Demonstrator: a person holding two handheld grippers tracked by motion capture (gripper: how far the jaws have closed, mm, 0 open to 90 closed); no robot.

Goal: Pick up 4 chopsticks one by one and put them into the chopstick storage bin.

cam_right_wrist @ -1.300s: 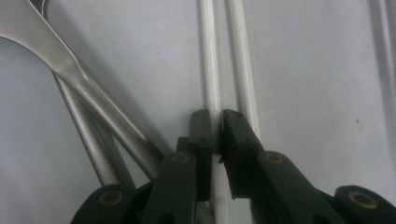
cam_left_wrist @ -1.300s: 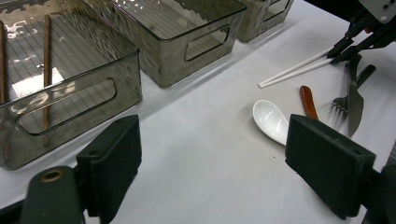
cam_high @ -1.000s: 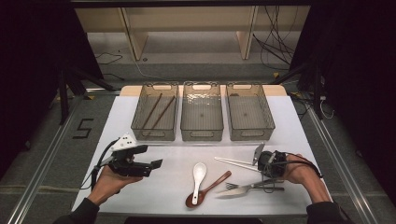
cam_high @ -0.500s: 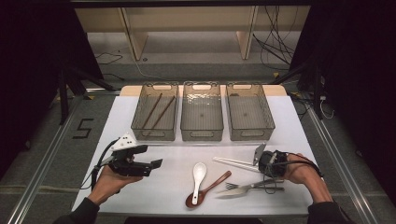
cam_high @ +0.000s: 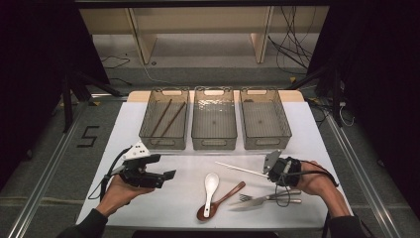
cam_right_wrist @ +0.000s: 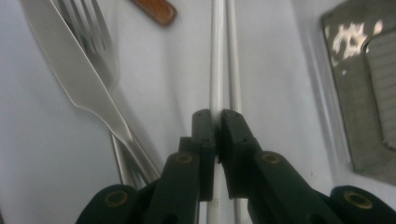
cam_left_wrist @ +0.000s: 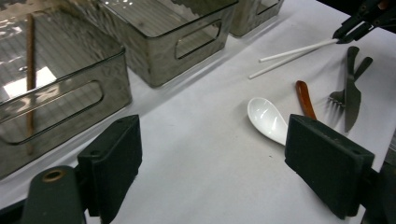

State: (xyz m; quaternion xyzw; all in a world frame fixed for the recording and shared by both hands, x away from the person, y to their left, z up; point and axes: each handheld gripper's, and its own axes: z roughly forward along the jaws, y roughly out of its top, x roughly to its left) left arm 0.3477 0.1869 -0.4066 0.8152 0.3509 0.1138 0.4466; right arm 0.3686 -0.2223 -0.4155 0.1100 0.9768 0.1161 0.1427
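My right gripper [cam_high: 271, 172] [cam_right_wrist: 217, 122] is shut on a white chopstick [cam_right_wrist: 215, 65] near its thick end. A second white chopstick [cam_right_wrist: 232, 70] runs alongside it and passes under one jaw. The white pair [cam_high: 240, 168] [cam_left_wrist: 294, 52] points left across the white table. My left gripper [cam_high: 166, 176] [cam_left_wrist: 219, 172] hovers low at the front left, open with nothing between its pads. In the left gripper view the right gripper [cam_left_wrist: 359, 21] is at the top right.
A white spoon [cam_high: 211, 184] [cam_left_wrist: 268, 119], a brown spoon [cam_high: 221, 200] [cam_left_wrist: 304, 98], a knife [cam_high: 257, 201] [cam_right_wrist: 70, 70] and a fork [cam_high: 252, 196] [cam_right_wrist: 95, 42] lie at the front. Three clear bins stand behind: the left bin [cam_high: 164, 141] holds brown chopsticks [cam_high: 167, 118]; the middle bin [cam_high: 214, 143] and right bin [cam_high: 266, 143] hold nothing.
The white chopsticks have shifted slightly left and away from me with the right gripper. The left gripper has stayed in place.
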